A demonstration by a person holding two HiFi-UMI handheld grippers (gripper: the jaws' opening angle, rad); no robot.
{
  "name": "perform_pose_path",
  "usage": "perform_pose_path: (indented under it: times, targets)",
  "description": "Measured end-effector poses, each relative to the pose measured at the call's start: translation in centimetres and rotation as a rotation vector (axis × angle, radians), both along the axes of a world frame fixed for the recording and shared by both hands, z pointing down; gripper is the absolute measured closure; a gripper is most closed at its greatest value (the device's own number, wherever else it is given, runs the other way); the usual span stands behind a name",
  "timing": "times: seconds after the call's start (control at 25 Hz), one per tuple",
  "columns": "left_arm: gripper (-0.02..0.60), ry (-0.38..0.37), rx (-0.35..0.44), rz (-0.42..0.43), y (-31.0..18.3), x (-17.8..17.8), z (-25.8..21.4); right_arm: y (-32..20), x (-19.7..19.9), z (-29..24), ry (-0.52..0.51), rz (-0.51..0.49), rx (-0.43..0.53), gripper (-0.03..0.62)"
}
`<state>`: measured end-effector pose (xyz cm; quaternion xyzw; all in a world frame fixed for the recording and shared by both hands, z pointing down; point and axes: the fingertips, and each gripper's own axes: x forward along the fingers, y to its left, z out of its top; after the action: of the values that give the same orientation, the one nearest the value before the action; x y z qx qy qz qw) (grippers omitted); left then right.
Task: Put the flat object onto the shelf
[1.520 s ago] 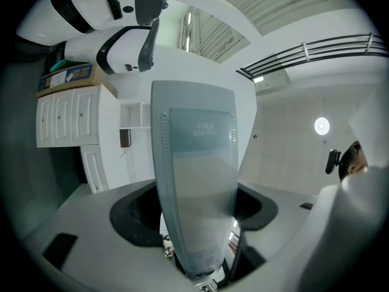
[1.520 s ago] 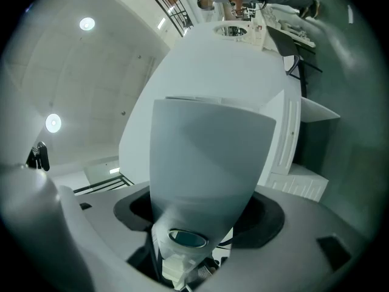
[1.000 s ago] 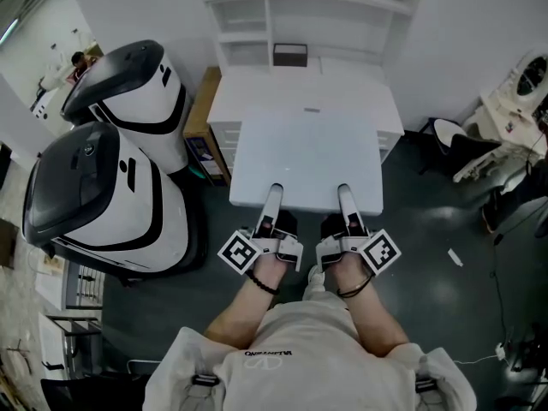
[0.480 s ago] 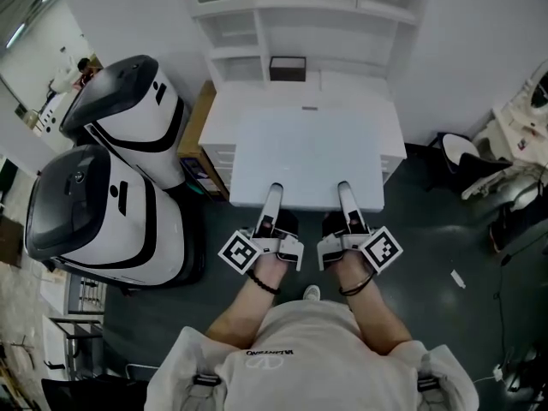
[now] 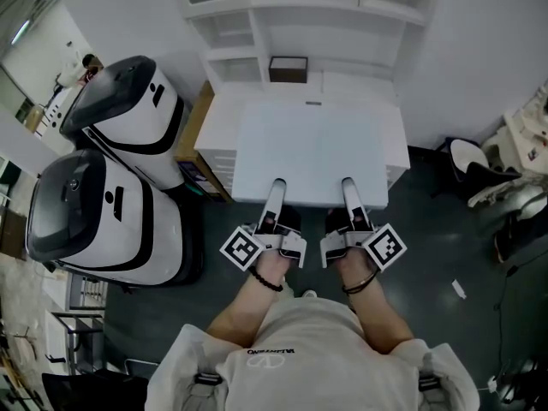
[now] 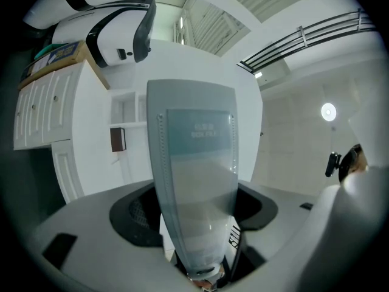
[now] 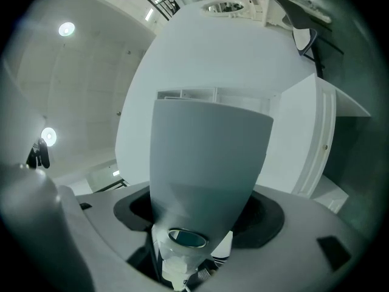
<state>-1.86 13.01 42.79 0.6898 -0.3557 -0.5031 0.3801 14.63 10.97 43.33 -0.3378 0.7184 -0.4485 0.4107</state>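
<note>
A big white flat board (image 5: 310, 148) hangs level in front of me, over a white desk (image 5: 396, 148). My left gripper (image 5: 276, 188) and right gripper (image 5: 348, 185) clamp the board's near edge side by side. Above the desk's far end rises a white shelf unit (image 5: 300, 7) with a dark box (image 5: 288, 68) on its lowest level. In the left gripper view one grey finger (image 6: 194, 175) fills the middle, with the dark box (image 6: 117, 140) far off. The right gripper view shows one broad finger (image 7: 206, 163) against white surfaces. The other finger of each is hidden.
Two large white and black machines (image 5: 128, 97) (image 5: 90, 217) stand to the left of the desk, with a brown carton (image 5: 201, 114) between them and the desk. A white chair (image 5: 471, 157) and cluttered gear stand at the right on dark floor (image 5: 445, 255).
The desk and shelf unit have drawn nearer and the board now reaches further over the desk. Both grippers keep the same hold on the board's near edge.
</note>
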Motion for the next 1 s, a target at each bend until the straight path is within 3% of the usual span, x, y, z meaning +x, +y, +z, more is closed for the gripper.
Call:
perform_pose_path:
  times: [0.16,0.48,1.0]
  targets:
    - [0.268,-0.004,-0.005,0.003,-4.9,1.2,0.5,-4.7,1.2,0.4,-0.01,0.0,-0.004,0.258]
    - [0.268,0.023,-0.006,0.04,-11.5,0.4,1.3,-10.7,0.4,1.0,0.015,0.035,-0.01,0.258]
    - [0.268,0.027,0.013,0.081,-26.1,-4.9,-0.8,-24.5,-4.8,-1.2,0.018,0.082,0.008,0.258]
